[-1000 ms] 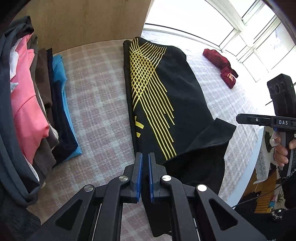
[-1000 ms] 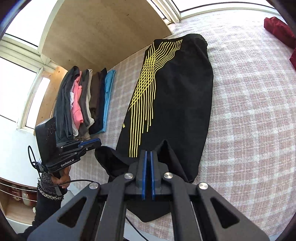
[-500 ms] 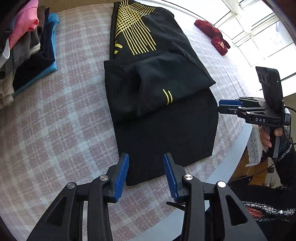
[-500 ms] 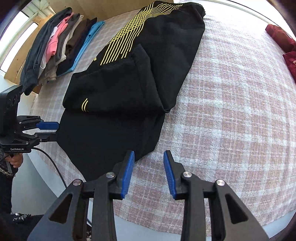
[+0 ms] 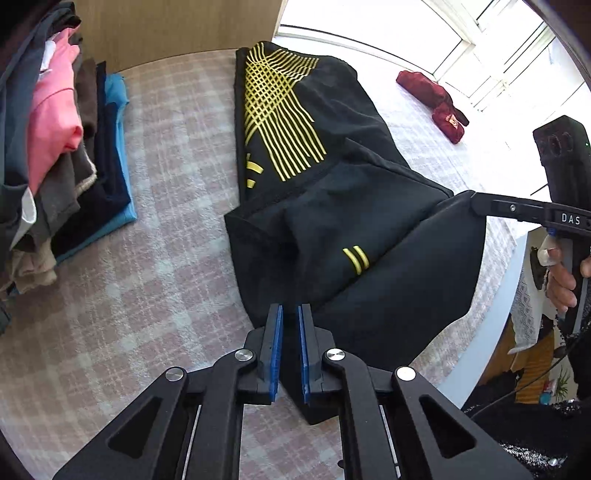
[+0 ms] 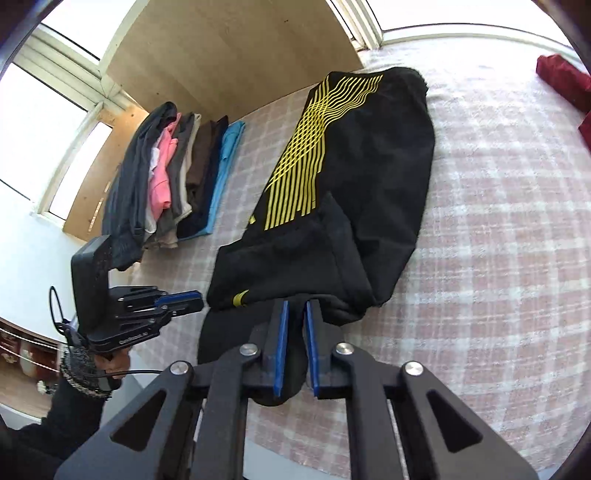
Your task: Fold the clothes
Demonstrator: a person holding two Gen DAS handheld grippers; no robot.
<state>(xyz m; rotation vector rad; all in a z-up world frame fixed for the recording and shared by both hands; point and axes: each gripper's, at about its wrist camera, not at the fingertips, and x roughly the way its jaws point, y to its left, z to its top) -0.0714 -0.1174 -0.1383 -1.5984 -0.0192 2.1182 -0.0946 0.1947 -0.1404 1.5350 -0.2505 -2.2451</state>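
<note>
Daylight floods through my windows [image 5: 461,33], blown white at upper right; fisheye bends the edges, corners dark, focus sharp.

Bed [image 5: 177,229] w/ pink-and-white checked cover. On it: black trousers [image 5: 354,155] w/ yellow stripes, stack of folded clothes [image 5: 66,155] at left, dark red garment [image 5: 432,94] far right.
</note>
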